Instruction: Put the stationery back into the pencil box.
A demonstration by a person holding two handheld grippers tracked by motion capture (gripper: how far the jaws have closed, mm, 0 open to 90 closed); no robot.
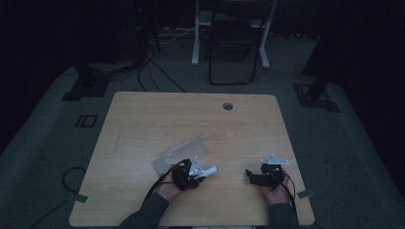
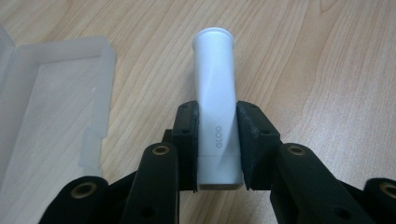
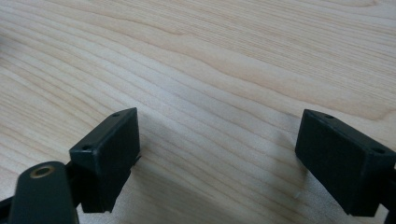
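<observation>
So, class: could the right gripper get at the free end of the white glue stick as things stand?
Probably yes. The right gripper is open with nothing in it, the glue stick juts out of the left gripper toward it, and only bare wooden table lies between them.

This looks like a recording lab or studio room, dimly lit rather than a home. A light wooden worktop [image 1: 143,114] with a round cable hole [image 1: 228,106] stands on grey carpet [image 1: 344,143]. Black stand bases [image 1: 86,88] sit on the floor at either side, with cables [image 1: 153,67] trailing across the carpet between them. Behind the worktop a black folding chair [image 1: 234,47] stands before a white-legged desk frame [image 1: 196,38]. The far background is dark.
</observation>
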